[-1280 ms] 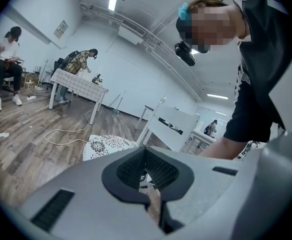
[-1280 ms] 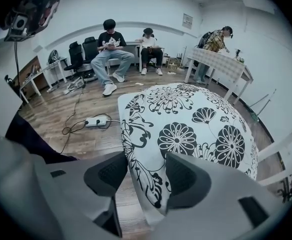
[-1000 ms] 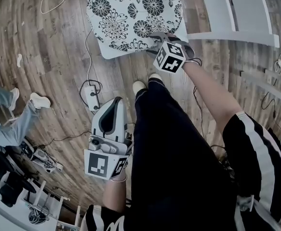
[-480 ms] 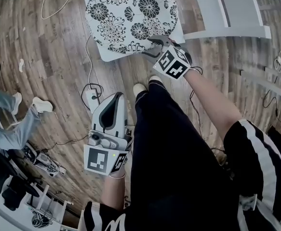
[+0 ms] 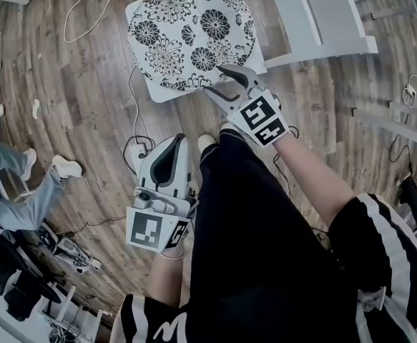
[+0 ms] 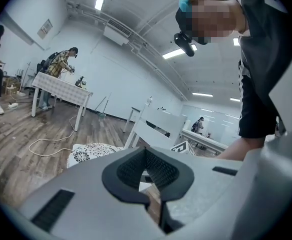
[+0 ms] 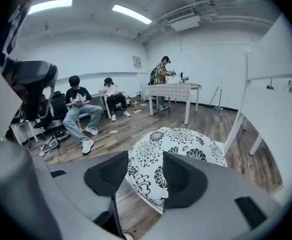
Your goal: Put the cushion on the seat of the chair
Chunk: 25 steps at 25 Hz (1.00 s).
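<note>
A white cushion (image 5: 190,38) printed with black flowers lies flat on a white chair seat (image 5: 158,93), whose edge shows along the cushion's near left side. My right gripper (image 5: 217,79) is open just short of the cushion's near edge and holds nothing. In the right gripper view the cushion (image 7: 181,146) shows beyond the gap of the right gripper (image 7: 146,169), apart from the jaws. My left gripper (image 5: 177,141) hangs shut and empty beside my leg, well back from the chair. The left gripper view has the left gripper (image 6: 146,151) with the cushion (image 6: 93,153) low at the left.
A white table (image 5: 322,13) stands to the right of the chair. A power strip (image 5: 138,152) with cables lies on the wood floor near my left gripper. A seated person (image 5: 15,184) and gear are at the left. More people (image 7: 80,109) sit behind the chair.
My right gripper has let go of the cushion's near edge, opened, and drawn back toward me. The left gripper has hardly moved.
</note>
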Each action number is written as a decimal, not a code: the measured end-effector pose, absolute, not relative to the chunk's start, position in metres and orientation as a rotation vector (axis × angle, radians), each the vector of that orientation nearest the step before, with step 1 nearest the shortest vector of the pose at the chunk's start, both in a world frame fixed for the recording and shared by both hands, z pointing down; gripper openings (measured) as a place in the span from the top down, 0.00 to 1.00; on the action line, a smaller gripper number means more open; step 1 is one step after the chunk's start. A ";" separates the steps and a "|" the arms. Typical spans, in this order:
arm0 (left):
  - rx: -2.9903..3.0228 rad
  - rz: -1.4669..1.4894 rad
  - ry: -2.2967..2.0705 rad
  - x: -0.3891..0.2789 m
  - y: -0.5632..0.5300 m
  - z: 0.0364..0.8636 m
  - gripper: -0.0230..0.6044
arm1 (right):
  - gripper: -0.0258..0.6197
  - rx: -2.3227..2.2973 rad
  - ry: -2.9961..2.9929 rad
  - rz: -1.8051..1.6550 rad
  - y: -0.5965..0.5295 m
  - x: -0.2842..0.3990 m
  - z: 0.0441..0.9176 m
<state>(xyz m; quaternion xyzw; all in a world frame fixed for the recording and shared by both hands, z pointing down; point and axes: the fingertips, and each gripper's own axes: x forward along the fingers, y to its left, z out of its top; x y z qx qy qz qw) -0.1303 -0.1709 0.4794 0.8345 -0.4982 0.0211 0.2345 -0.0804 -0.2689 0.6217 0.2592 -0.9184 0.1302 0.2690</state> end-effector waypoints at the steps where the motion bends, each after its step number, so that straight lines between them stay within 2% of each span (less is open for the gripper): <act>1: 2.298 0.062 -1.363 -0.130 -0.170 0.477 0.96 | 0.61 0.720 -2.489 0.346 -0.267 -0.079 0.611; 2: 2.306 0.066 -1.360 -0.129 -0.170 0.475 0.96 | 0.65 0.751 -2.505 0.338 -0.267 -0.077 0.599; 4: 2.320 0.068 -1.356 -0.127 -0.172 0.471 0.96 | 0.79 0.834 -2.545 0.312 -0.270 -0.071 0.571; 5: 2.325 0.067 -1.357 -0.127 -0.173 0.468 0.96 | 0.81 0.874 -2.562 0.299 -0.272 -0.068 0.558; 14: 2.395 0.042 -1.367 -0.125 -0.193 0.437 0.96 | 0.89 0.978 -2.640 0.215 -0.272 -0.062 0.482; 25: 2.470 0.075 -1.346 -0.115 -0.195 0.404 0.96 | 0.91 0.957 -2.706 0.124 -0.238 -0.068 0.423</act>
